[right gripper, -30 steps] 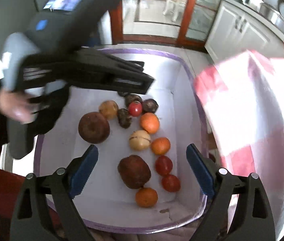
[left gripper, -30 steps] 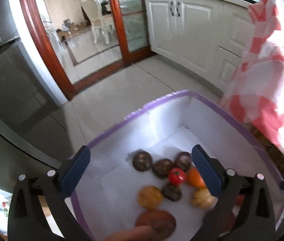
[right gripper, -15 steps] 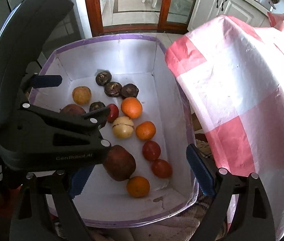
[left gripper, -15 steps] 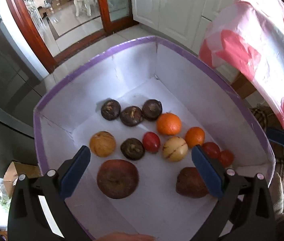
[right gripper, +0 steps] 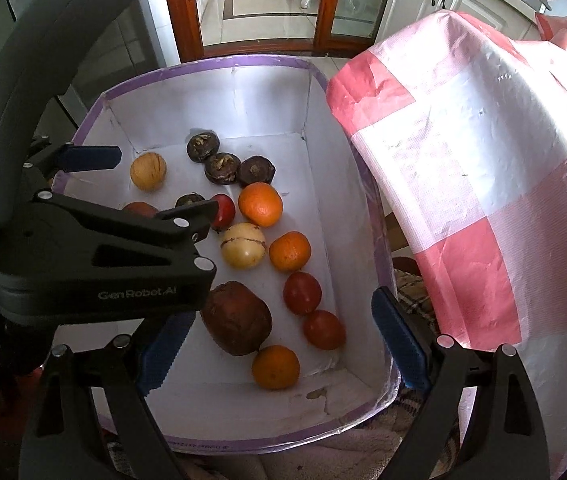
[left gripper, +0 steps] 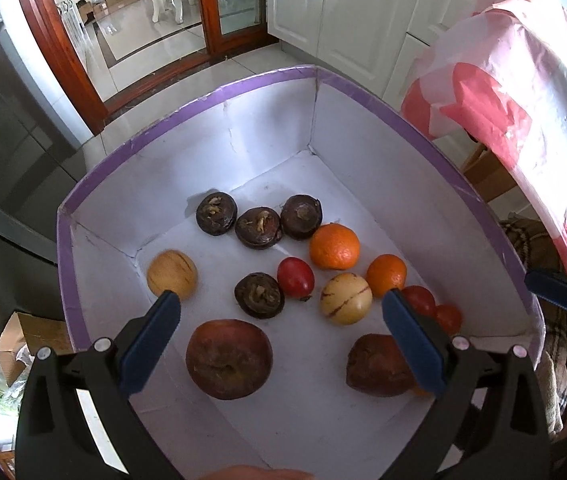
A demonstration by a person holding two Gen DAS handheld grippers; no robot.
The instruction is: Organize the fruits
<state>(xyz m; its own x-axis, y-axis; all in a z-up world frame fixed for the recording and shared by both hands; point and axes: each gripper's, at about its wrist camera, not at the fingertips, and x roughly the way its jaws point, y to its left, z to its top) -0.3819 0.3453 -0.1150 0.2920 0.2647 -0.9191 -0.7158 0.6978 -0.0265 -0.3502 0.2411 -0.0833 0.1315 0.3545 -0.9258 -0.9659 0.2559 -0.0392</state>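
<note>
- Sitting loose in white box point(right gripper: 323, 120): all fruits point(right gripper: 260, 205), kinds partly mixed
- Both empty, jaws apart: left gripper point(left gripper: 279, 320), right gripper point(right gripper: 271, 340)
- Could be pre-sort or fruit already gathered; can't tell

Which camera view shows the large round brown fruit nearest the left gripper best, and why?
The left wrist view. The large brown fruit lies whole and unblocked between the open left gripper fingers. In the right wrist view only a reddish sliver of it shows, because the left gripper's body covers the rest.
</note>
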